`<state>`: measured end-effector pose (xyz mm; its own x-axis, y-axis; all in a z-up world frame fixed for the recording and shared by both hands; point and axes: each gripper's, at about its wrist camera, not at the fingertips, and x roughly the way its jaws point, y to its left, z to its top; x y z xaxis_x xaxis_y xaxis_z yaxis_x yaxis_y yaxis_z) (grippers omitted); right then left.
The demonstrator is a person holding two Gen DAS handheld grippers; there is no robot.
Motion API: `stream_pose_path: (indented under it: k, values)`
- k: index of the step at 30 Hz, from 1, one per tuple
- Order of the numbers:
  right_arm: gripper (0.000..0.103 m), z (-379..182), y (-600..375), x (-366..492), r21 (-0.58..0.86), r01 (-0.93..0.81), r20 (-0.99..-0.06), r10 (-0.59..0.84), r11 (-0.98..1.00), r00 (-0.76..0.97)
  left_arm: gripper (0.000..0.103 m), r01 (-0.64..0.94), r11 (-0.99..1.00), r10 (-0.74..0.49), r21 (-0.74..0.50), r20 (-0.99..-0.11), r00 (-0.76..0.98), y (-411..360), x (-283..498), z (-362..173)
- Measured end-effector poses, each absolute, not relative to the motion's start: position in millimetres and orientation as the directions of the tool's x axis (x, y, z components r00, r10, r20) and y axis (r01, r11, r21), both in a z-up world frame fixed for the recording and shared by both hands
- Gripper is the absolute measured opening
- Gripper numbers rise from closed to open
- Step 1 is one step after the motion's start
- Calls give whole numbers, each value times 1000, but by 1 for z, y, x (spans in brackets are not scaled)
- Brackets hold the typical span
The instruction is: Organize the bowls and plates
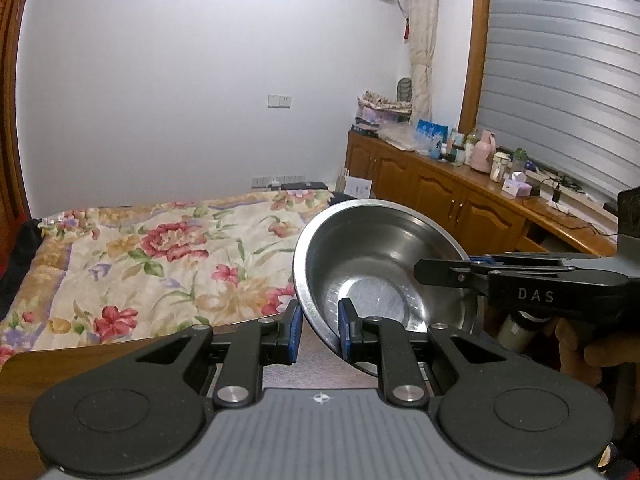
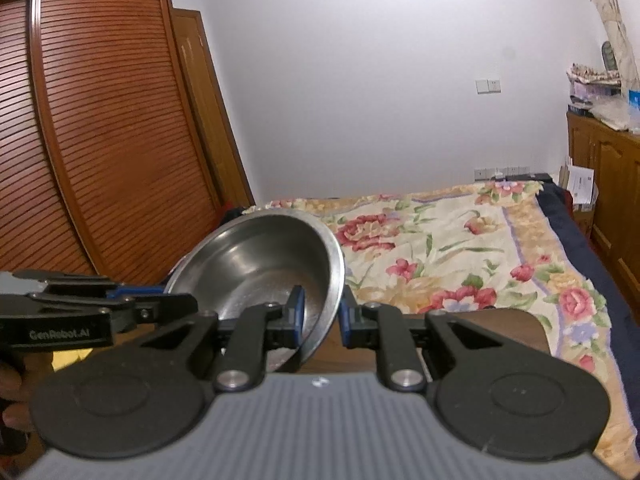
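Observation:
A stainless steel bowl [image 1: 372, 264] hangs in the air, tilted, with its empty inside facing both cameras. My left gripper [image 1: 320, 330] is shut on the bowl's near rim, one blue pad inside the wall and one outside. My right gripper [image 1: 424, 272] comes in from the right and pinches the opposite rim. In the right wrist view the same bowl [image 2: 260, 264] sits to the left of centre. There my right gripper [image 2: 322, 314] is clamped on its rim, and my left gripper [image 2: 180, 300] reaches in from the left edge.
A brown wooden table [image 1: 120, 356] lies under the grippers. Beyond it is a bed with a floral cover [image 1: 160, 260]. A wooden sideboard [image 1: 460, 200] crowded with bottles and boxes runs along the right wall. A louvred wardrobe [image 2: 80, 140] stands on the left. A hand [image 1: 580, 352] holds the right gripper.

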<state>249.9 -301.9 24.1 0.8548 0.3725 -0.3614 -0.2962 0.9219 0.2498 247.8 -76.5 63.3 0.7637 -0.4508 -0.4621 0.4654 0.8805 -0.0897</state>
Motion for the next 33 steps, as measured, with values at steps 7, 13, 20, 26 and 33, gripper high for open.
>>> stream_pose_path:
  k: [7,13,20,26,33]
  values:
    - [19,39,-300,229,227,-314,-329,375,922,867,21,468,882,-444,-63,-444,778,-74,223,74]
    - [19,43,-297,213,208,-318,-323,372,925,871,21,469,881,-443,-53,-438,782,-72,201,78]
    - [19,38,-295,191,210,-316,-345,372,925,862,21,477,874,-459,-88,-468,755,-69,179,55]
    - [19,21,-298,176,230,-307,-381,376,923,845,21,486,868,-468,-104,-499,729,-68,160,36]
    - [19,0,-295,159,232,-295,-426,370,927,826,21,491,862,-478,-124,-519,708,-65,148,21]
